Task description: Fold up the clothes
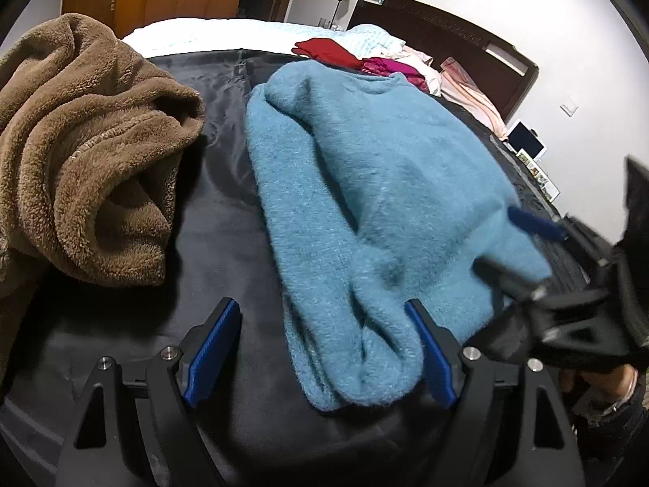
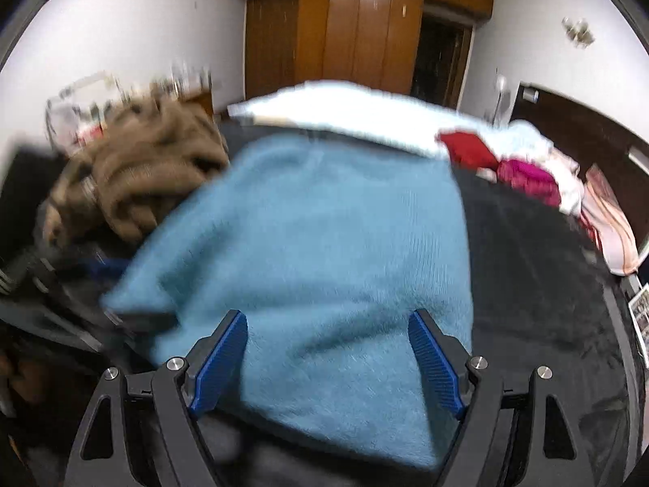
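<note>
A fuzzy blue sweater [image 1: 365,170] lies spread on a black sheet [image 1: 219,211] over the bed. In the left wrist view my left gripper [image 1: 322,349] is open above the sweater's near, bunched end. The right pad sits at the cloth's edge and the left pad is over bare sheet. My right gripper [image 1: 517,249] reaches in from the right over the sweater's near right corner, blurred. In the right wrist view, also blurred, my right gripper [image 2: 328,361] stands open over the sweater [image 2: 316,235], which spans the gap between its pads. The left gripper [image 2: 81,288] is a dark smear at the left.
A crumpled brown fleece garment [image 1: 81,154] fills the left of the bed. Red [image 1: 324,50] and magenta clothes [image 1: 389,67] and a pink striped cloth [image 1: 470,97] lie near the dark headboard [image 1: 446,28]. White bedding [image 1: 211,34] and a wooden wardrobe [image 2: 365,32] stand beyond. A hand [image 1: 604,389] shows at lower right.
</note>
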`<state>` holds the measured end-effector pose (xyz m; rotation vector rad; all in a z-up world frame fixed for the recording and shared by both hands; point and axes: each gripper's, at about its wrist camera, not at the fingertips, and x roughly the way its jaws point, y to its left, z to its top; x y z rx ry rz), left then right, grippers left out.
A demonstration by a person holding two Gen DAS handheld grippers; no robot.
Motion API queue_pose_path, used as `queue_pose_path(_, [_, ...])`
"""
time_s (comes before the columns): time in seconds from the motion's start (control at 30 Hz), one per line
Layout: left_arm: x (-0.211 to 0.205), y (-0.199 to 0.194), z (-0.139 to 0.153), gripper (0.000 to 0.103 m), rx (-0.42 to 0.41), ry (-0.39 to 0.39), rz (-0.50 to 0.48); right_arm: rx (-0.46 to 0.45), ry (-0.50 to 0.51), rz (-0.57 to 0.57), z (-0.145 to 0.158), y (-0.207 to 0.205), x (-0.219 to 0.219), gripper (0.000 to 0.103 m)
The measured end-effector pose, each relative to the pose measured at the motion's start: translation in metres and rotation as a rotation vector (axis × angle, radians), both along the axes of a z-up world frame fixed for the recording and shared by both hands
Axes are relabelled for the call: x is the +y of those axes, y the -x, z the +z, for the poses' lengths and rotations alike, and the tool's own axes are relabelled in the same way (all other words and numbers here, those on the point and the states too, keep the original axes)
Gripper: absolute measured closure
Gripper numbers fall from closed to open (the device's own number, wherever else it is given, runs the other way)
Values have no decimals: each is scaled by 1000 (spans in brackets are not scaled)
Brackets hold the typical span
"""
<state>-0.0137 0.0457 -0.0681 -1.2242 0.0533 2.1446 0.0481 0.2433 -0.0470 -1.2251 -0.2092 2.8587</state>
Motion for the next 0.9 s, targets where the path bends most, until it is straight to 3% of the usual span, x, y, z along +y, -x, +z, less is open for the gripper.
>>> queue_pose_path(0.07, [4,0,-1,16,4,-4,-7,-39,-79,8,-9,-2,-2,20])
queue_pose_path(0.33, [2,3,1,15,-4,-33,-13,-32,-120,-16,-16,-8,-5,18])
queue_pose_path(0.43, [1,3,2,15,-7,-39,-12,-32,-102,4,-12,-9,-3,17])
queue_pose_path(0.5, [2,5,3,15,-18,-47,-10,-19,-23,4,-1,-9,2,17])
queue_pose_path(0.6, [-1,11,5,15,-62,-62,2,46,98,-2,20,-8,7,17])
queue_pose_path(0.67, [-6,16,8,15,-93,-75,24,98,109,2,30,-3,2,17])
queue_pose_path(0.77, [-19,20,22,15,-93,-109,69,101,94,58,24,10,-11,17])
queue_pose_path(0.9, [-34,26,61,15,-10,-161,126,65,92,153,0,18,-31,17])
